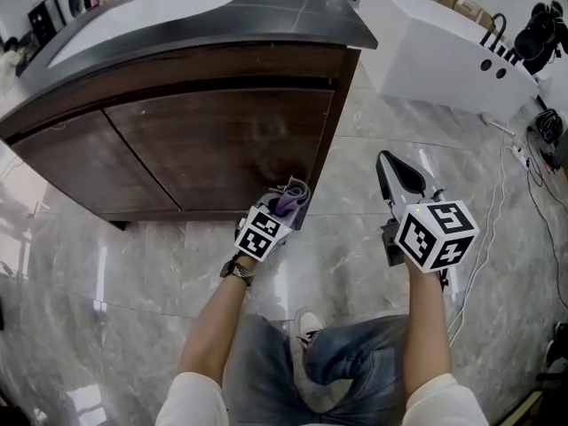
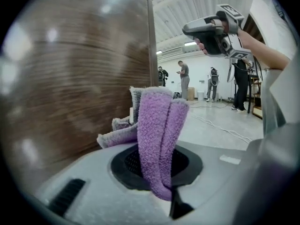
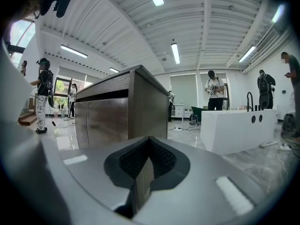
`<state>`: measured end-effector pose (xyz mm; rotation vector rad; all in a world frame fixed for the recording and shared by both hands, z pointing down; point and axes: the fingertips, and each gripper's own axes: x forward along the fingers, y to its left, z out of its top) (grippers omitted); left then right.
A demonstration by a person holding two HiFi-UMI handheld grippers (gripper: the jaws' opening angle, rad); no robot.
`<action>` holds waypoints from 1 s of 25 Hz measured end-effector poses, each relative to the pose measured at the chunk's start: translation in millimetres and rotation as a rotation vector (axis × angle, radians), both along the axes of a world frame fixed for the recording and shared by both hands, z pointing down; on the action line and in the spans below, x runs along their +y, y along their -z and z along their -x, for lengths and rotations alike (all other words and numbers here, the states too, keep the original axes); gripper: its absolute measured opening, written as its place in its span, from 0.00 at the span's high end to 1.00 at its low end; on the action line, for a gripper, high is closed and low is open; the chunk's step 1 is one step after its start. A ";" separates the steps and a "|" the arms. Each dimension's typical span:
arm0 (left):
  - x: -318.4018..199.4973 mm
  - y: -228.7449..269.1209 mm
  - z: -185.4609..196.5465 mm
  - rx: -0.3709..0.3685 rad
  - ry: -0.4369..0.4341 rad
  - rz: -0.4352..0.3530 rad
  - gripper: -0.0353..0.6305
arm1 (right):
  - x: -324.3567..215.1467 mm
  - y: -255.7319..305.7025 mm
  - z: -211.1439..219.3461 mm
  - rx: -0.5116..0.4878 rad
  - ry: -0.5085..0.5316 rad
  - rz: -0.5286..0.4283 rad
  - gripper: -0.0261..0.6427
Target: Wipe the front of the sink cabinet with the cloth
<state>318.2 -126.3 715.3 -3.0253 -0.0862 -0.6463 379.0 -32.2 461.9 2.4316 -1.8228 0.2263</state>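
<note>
The dark wood sink cabinet (image 1: 213,140) fills the upper left of the head view; its front has two doors under a grey top with a white basin. My left gripper (image 1: 286,204) is shut on a purple cloth (image 1: 289,201) and holds it at the lower right corner of the right door. Seen from the left gripper view, the folded cloth (image 2: 159,139) stands up between the jaws, next to the wood front (image 2: 70,78). My right gripper (image 1: 401,177) hangs over the marble floor right of the cabinet, shut and empty; its view shows the cabinet (image 3: 117,111) ahead.
A white rectangular basin unit (image 1: 444,47) stands on the floor at upper right, with cables (image 1: 497,211) trailing beside it. Several people stand far off in the hall (image 3: 214,95). My knees in jeans (image 1: 311,362) are at the bottom of the head view.
</note>
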 end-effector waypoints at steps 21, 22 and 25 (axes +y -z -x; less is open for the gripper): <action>-129.9 -16.1 138.0 -0.093 0.283 -0.059 0.87 | -72.9 -22.4 88.6 0.099 0.238 0.045 0.95; -135.8 -18.5 143.8 -0.095 0.300 -0.051 0.87 | -74.2 -21.8 94.1 0.082 0.251 0.038 0.95; -157.4 -30.7 166.0 -0.110 0.369 -0.019 0.87 | -74.9 -18.3 111.0 0.054 0.293 0.023 0.95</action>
